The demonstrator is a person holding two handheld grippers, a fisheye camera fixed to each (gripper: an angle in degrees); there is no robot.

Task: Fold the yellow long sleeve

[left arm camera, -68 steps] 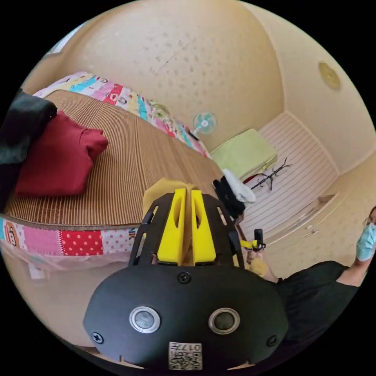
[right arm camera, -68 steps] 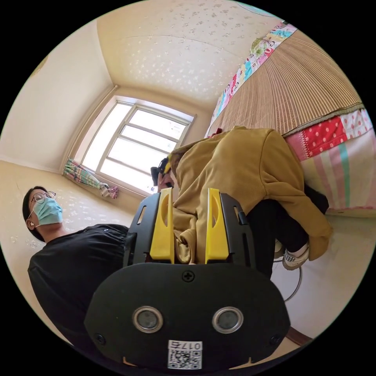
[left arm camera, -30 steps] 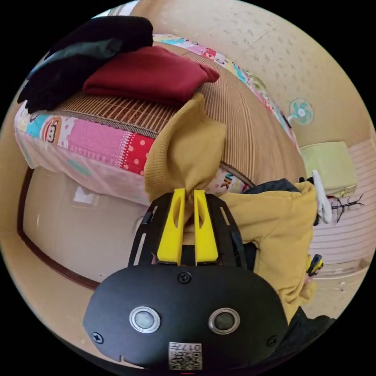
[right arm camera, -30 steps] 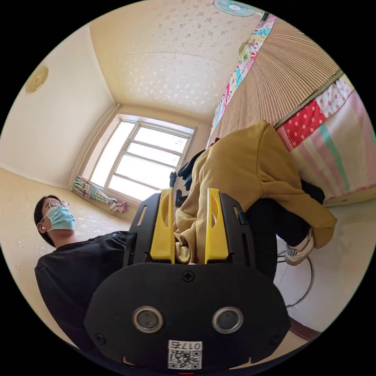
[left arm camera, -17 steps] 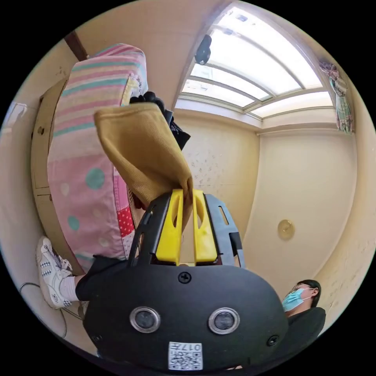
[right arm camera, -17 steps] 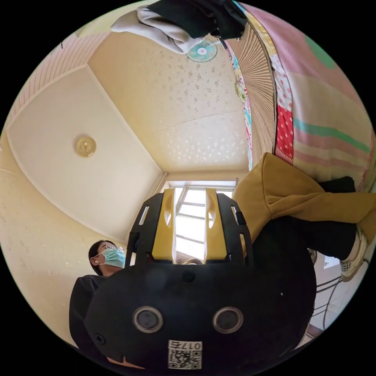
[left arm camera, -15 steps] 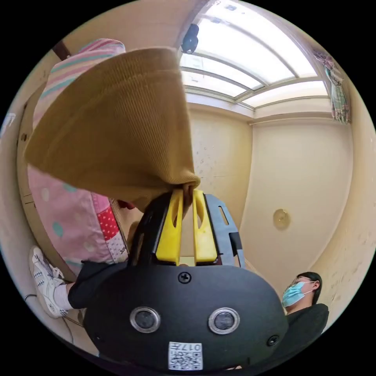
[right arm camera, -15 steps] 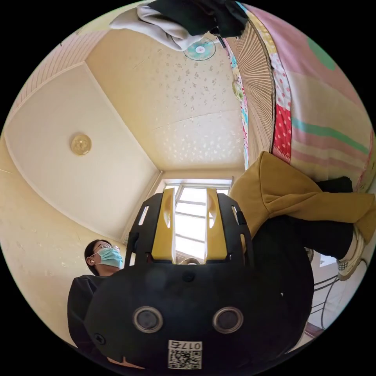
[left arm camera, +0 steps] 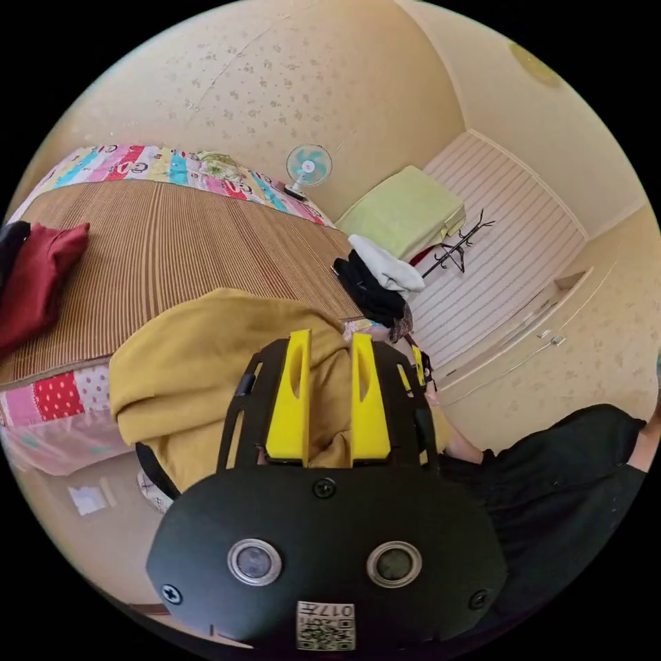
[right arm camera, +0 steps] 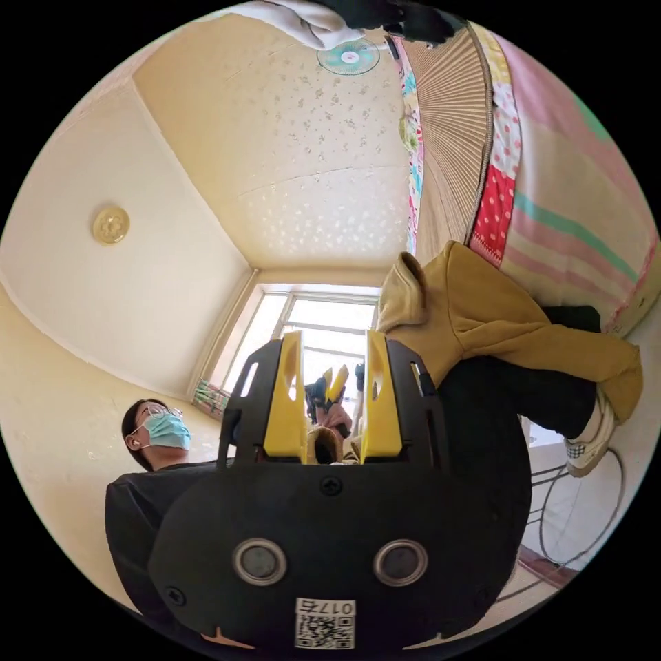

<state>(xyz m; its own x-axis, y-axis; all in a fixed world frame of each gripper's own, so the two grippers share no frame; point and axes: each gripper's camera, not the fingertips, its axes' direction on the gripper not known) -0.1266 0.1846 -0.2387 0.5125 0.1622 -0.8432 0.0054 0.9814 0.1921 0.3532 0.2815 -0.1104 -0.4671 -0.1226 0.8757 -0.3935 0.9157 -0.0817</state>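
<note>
My left hand-held gripper (left arm camera: pixel 328 392) stands with its two yellow jaws parted; folds of the yellow long sleeve (left arm camera: pixel 206 358) lie between and behind them, but I cannot tell whether both jaws press on the cloth. My right hand-held gripper (right arm camera: pixel 334 396) has its jaws apart with open air between them, so it holds nothing; a scrap of yellow cloth shows low at their base.

Position of the garment. In the left gripper view it is bunched in a heap directly ahead of the jaws, at the near edge of the bed (left arm camera: pixel 55 406) and spilling below the striped mat (left arm camera: pixel 186 241). In the right gripper view it lies off to one side of the jaws, draped over my dark-clad legs (right arm camera: pixel 496 406) beside the bed's patchwork side, one sleeve trailing toward my shoe (right arm camera: pixel 585 441). Its long axis, as I judge it, runs from the bunched body near the mat's edge out along that sleeve. The left hand-held gripper is the nearer of the two. The garment is not yet spread flat, so folding proper has not begun.

Other items. A red garment (left arm camera: pixel 34 289) rests on the mat, well apart; a dark and white pile (left arm camera: pixel 379 282) sits at the bed's far corner.

Writing. Each gripper body carries a small code label, which I leave unread.
</note>
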